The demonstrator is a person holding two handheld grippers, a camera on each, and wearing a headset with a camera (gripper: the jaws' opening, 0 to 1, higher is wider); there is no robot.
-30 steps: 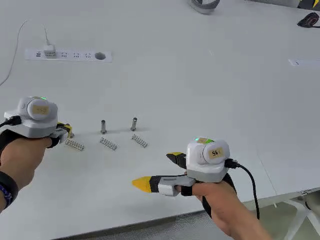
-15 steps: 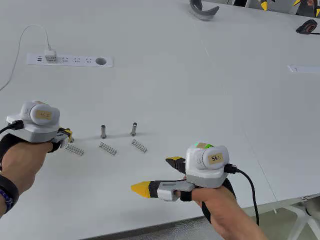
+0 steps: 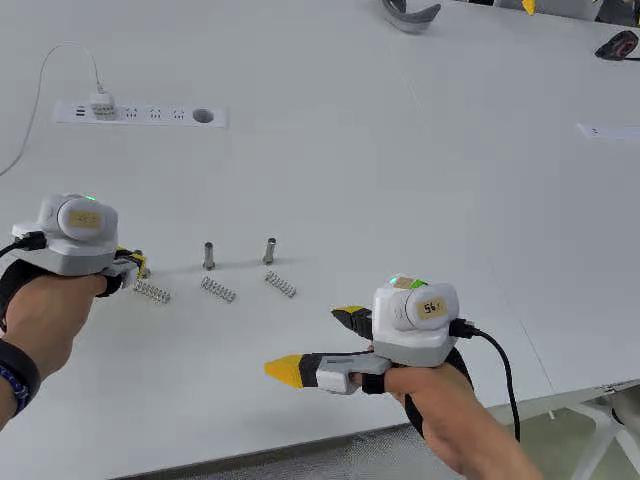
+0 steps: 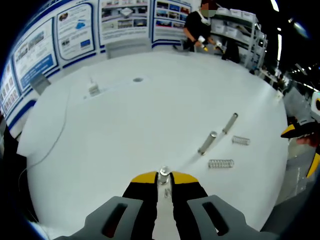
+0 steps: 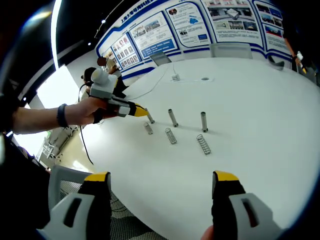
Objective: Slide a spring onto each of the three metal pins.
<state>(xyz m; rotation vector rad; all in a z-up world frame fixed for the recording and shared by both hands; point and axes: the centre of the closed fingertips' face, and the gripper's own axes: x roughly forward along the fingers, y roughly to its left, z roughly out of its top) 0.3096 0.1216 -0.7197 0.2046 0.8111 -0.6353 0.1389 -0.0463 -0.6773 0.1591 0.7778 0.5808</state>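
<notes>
Three loose springs (image 3: 217, 289) lie flat just before upright pins (image 3: 269, 250).

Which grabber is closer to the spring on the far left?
Left. The left gripper sits right beside the leftmost spring, shut on the pin next to it. The right gripper hangs open much farther off, near the table's front edge.

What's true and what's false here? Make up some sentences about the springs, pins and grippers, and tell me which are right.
1. The left gripper is closed around a metal pin. True.
2. Every spring sits on a pin. False: the three springs lie flat on the table.
3. The right gripper is open and holds nothing. True.
4. The power strip touches the springs. False: it lies far back on the table, well away from them.
</notes>
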